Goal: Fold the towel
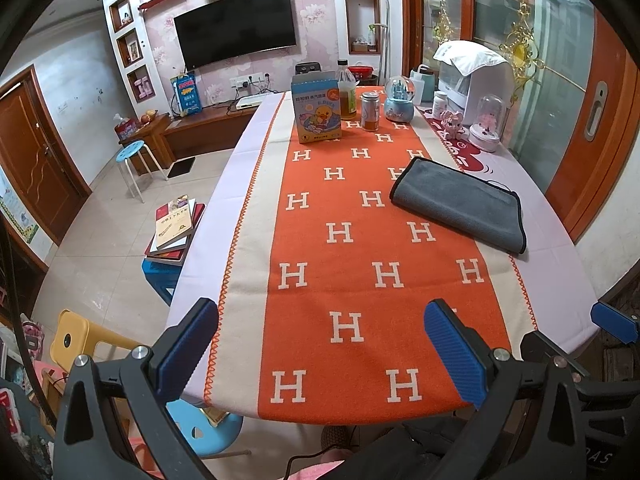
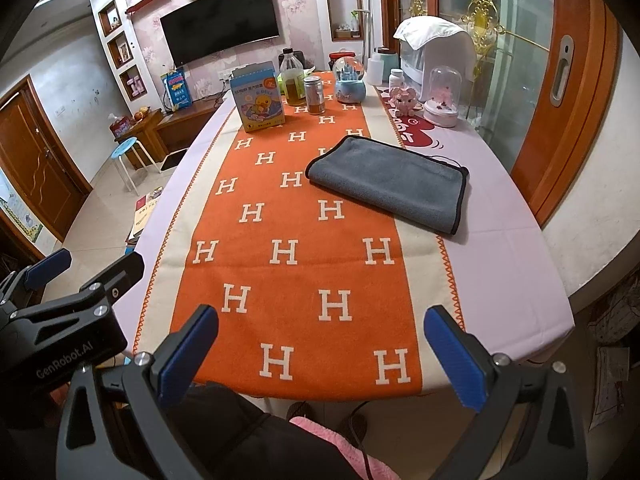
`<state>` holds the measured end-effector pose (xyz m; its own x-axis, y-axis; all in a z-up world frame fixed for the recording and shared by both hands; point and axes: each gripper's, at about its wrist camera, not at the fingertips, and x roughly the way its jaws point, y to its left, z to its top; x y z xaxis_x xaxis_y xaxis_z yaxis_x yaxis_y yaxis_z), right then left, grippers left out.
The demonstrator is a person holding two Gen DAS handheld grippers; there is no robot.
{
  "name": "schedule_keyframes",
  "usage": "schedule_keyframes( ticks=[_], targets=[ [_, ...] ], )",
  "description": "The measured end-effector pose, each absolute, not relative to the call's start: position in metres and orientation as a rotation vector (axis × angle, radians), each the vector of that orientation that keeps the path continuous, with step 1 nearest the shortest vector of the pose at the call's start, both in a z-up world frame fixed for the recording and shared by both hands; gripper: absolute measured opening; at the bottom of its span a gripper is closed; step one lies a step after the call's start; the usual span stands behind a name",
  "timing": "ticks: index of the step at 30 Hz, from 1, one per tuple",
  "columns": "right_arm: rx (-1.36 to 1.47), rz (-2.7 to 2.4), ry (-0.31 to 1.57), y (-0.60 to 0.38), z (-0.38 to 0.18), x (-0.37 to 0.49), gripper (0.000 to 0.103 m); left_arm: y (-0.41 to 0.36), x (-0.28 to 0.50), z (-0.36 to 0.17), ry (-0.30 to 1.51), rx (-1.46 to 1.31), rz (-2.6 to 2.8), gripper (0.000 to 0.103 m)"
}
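Grey and plush, the towel lies on the table well ahead of both tools, to the right of centre, half on the orange runner with its white H pattern and half on the pale cloth beyond it. It looks already doubled over, a black-bound edge running along its far and right sides and a soft rounded fold facing left. The left gripper hangs near the table's front edge with its blue fingers spread wide and nothing between them; the right gripper is just the same, fingers parted and empty, well short of the cloth. If another fold is wanted, I'd say the trouble lies in the layers: pinching a corner could catch only the top sheet, and the stack would peel apart rather than fold together. The runner underneath may also be nipped along with the towel and dragged, and that would disturb the things standing at the far end, the duck box, the bottle, the small jar and the snow globe. The glass ones would not take kindly to a tug. A thin black cord seems to sit at the towel's far corner, though I cannot tell whether it is attached.
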<state>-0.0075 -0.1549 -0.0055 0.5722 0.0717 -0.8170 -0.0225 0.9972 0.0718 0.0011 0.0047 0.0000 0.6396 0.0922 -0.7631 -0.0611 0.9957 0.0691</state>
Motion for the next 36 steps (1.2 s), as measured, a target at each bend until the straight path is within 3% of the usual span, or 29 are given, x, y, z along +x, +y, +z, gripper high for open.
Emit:
schedule_keyframes(
  ticks=[36],
  targets=[
    [0.058, 0.055, 0.97, -0.1543, -0.0085, -0.0076, 0.103, 0.0045, 0.0001, -0.0002, 0.88, 0.04, 0.086, 0.102]
  ],
)
